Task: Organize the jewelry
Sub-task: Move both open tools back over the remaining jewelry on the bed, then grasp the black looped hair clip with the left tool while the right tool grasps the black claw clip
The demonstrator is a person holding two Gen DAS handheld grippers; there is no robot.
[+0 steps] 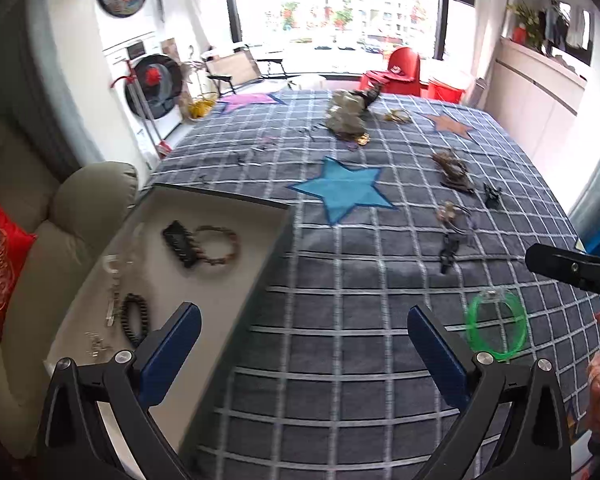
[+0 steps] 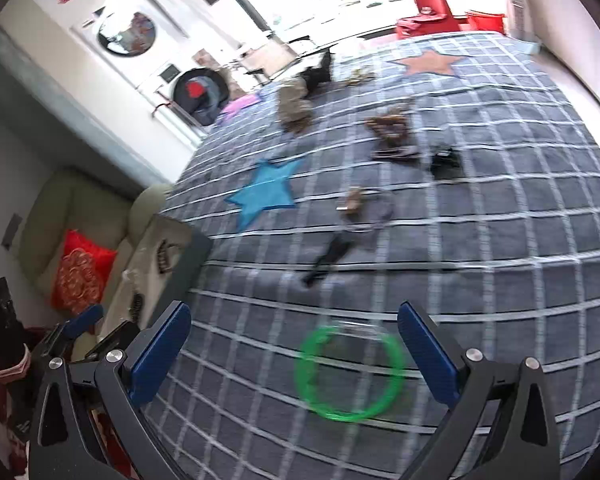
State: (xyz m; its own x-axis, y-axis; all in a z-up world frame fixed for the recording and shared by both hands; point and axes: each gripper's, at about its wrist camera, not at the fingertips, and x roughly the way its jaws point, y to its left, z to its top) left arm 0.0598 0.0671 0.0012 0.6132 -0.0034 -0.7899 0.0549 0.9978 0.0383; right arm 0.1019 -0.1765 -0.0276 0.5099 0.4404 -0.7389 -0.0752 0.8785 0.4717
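Note:
A green bangle (image 2: 348, 374) lies flat on the checked grey cloth (image 2: 500, 240), between the spread fingers of my right gripper (image 2: 294, 320), which is open and holds nothing. From the left wrist the same green bangle (image 1: 496, 326) shows at the right, beside the right gripper's dark finger (image 1: 560, 266). My left gripper (image 1: 304, 320) is open and empty, over the cloth by the edge of a white tray (image 1: 220, 280). In the tray lie a brown bead bracelet (image 1: 218, 246), a black hair clip (image 1: 179, 242) and a black bead bracelet (image 1: 135, 318).
Loose hair clips and jewelry are scattered on the cloth: a black clip (image 2: 328, 260), a thin hoop (image 2: 370, 210), brown pieces (image 2: 392, 126), a heap (image 1: 346, 116) at the far end. A blue star (image 1: 342, 190) marks the middle. A beige sofa with a red cushion (image 1: 0, 260) stands left.

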